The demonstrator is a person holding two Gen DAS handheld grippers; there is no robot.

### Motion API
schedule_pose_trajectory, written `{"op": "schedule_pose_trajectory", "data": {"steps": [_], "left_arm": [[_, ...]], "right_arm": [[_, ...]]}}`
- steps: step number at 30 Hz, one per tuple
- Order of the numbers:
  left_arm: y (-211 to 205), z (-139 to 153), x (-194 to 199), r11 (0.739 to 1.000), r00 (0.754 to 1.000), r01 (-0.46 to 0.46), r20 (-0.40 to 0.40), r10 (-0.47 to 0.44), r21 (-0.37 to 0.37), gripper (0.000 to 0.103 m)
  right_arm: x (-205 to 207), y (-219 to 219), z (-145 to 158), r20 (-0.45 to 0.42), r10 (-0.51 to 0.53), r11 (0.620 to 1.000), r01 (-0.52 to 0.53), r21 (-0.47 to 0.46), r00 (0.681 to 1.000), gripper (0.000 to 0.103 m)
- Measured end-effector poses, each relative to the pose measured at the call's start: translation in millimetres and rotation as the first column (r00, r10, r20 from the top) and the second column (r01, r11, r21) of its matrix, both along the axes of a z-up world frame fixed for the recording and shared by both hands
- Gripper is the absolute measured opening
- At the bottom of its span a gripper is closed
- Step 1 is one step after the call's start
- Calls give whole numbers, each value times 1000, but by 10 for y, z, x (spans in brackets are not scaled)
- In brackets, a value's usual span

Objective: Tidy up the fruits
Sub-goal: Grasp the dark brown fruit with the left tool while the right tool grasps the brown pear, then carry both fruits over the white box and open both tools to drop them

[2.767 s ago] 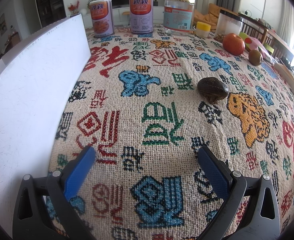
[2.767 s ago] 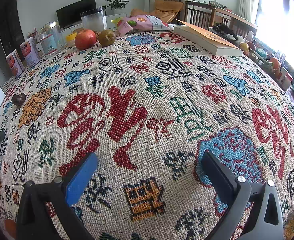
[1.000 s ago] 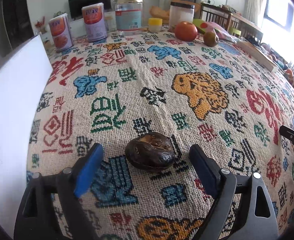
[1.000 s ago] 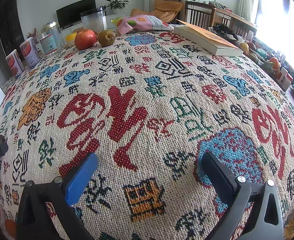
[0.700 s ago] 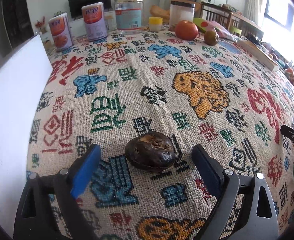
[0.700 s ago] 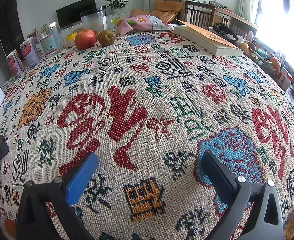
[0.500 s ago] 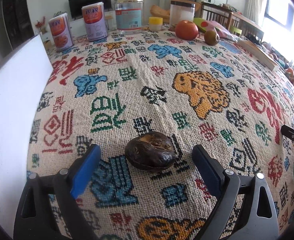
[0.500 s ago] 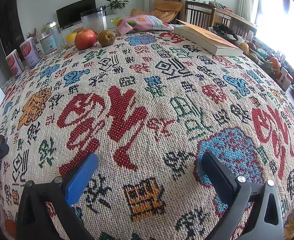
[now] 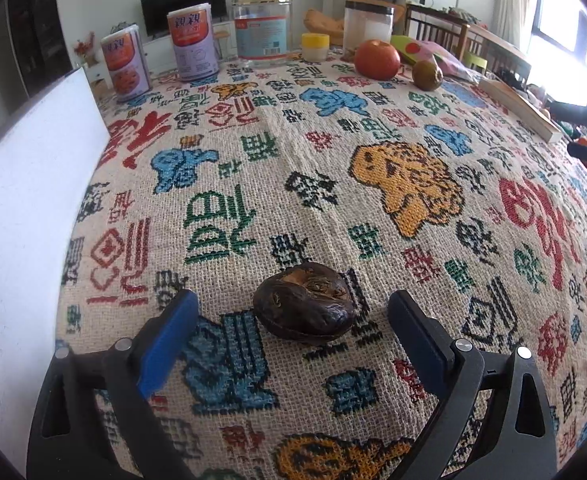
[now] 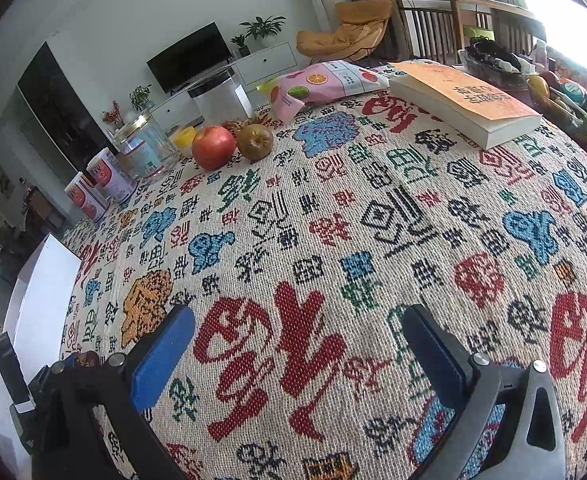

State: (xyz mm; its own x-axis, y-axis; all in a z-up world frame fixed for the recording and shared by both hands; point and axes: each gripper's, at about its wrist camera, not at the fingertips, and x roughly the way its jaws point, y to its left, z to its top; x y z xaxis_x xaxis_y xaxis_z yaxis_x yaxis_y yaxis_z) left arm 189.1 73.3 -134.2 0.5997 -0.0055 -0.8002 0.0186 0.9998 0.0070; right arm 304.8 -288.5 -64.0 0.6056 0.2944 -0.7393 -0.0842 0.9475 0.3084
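Item: dark wrinkled fruit [image 9: 304, 309], lying on the patterned tablecloth [image 9: 373, 184], between the pads of my left claw [image 9: 293, 344], touching neither; jaws wide and opening. Item: my right claw [image 10: 293, 354], jaws wide, nothing between them. Item: red apple [image 10: 213, 147] and brown fruit [image 10: 255, 141], touching, at 11 o'clock from my right claw, well apart from it.
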Motion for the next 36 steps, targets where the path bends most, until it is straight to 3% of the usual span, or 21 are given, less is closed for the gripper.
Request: {"op": "schedule_pose_trajectory", "data": {"steps": [5,7,11,14,15,16,20,24,29,33,36], "left_arm": [[-4,0,1,1000,1000,-5,-1,5,0,98],[-7,-2,3,1000,1000,-6,-1,6,1,98],[-5,-4,4,1000,1000,-5,-1,5,1,99],[-4,-6,5,1000,1000,-5,-1,5,0,99],[-1,-6,5,1000,1000,-5,-1,5,0,99],[-2,-6,4,1000,1000,-6,-1,6,1,99],[0,-9,5,1000,1000,-6,-1,6,2,99],[3,-11,12,1000,1000,-9,-1,9,8,100],[2,-11,18,1000,1000,-16,-4,16,9,100],[11,-15,15,1000,1000,-22,-8,22,3,102],[11,-16,16,1000,1000,-22,-8,22,3,102]], "right_arm": [[912,398,102,73,122,989,-115,-94,990,101],[1246,581,32,52,140,983,-132,-126,989,94],[1800,815,-192,-3,124,983,-123,-136,992,90],[2098,824,-406,-67,106,990,-111,-91,992,63],[2143,804,-465,-93,117,991,-122,-52,989,48],[2127,780,-475,-91,119,992,-122,-34,989,48],[1635,643,-352,-36,114,993,-115,-21,993,48],[529,561,-229,20,128,991,-129,39,992,48],[-628,774,-178,89,138,990,-136,-35,986,48],[-1003,892,-249,151,121,985,-100,-138,981,48],[-1023,896,-411,93,124,978,-106,-178,988,48]]}}
